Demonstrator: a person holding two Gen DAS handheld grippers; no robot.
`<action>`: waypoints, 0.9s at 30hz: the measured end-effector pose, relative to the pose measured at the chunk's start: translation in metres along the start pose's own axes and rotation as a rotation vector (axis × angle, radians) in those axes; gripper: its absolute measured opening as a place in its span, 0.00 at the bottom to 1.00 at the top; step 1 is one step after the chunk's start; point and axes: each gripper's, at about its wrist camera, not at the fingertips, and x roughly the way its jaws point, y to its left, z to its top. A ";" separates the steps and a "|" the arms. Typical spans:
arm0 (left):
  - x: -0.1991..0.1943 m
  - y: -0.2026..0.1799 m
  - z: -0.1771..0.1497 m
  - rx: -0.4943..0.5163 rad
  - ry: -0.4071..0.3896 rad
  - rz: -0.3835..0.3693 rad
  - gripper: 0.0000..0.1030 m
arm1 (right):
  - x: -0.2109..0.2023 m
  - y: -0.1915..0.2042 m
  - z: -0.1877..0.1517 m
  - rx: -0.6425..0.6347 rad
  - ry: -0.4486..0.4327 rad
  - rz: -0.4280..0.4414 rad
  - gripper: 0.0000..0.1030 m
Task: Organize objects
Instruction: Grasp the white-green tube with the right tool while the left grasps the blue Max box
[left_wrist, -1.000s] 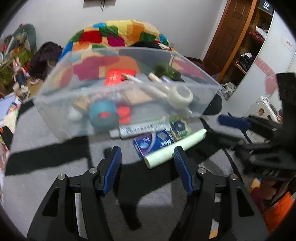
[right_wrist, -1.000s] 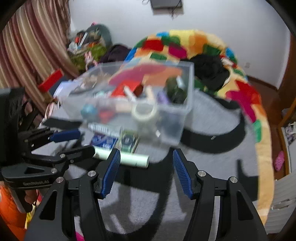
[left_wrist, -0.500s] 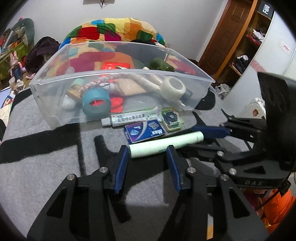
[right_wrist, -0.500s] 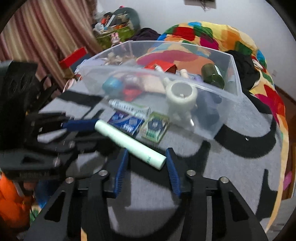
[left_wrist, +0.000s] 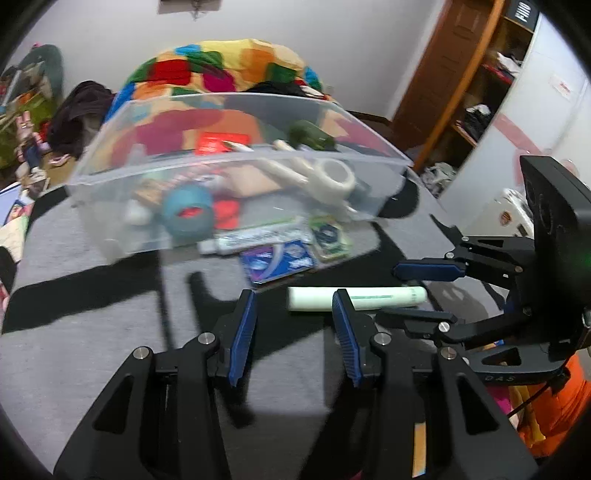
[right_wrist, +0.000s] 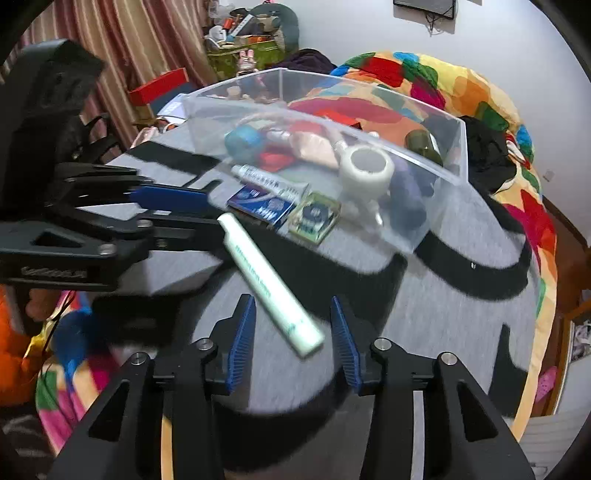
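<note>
Lying on the grey and black patterned surface (left_wrist: 92, 332), a pale green cylindrical tube (right_wrist: 271, 280) rests in front of a clear plastic storage bin (left_wrist: 236, 177), well apart from its near wall. The right tool (right_wrist: 293, 334) is released, its blue-padded jaws spread on either side of the tube's near end without touching it. The left tool (left_wrist: 293, 332) is also released and grasps nothing; the tube's left end sits just beyond its right jaw. Between tube and bin lie a blue rectangular packet (left_wrist: 277, 260), a small green square packet (left_wrist: 328, 240) and a white toothpaste tube (left_wrist: 255, 242). Inside the bin are a white tape roll (right_wrist: 365, 170) and a teal roll (left_wrist: 188, 214), among blurred items.
</note>
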 end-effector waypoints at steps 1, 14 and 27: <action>-0.001 0.003 0.001 -0.007 -0.001 0.011 0.45 | 0.002 0.000 0.003 0.003 -0.003 0.002 0.39; 0.013 0.002 0.014 -0.027 0.029 0.085 0.62 | -0.007 0.007 -0.011 -0.021 -0.039 0.013 0.14; 0.050 -0.027 0.022 0.031 0.050 0.229 0.62 | -0.025 -0.025 -0.035 0.113 -0.045 -0.075 0.14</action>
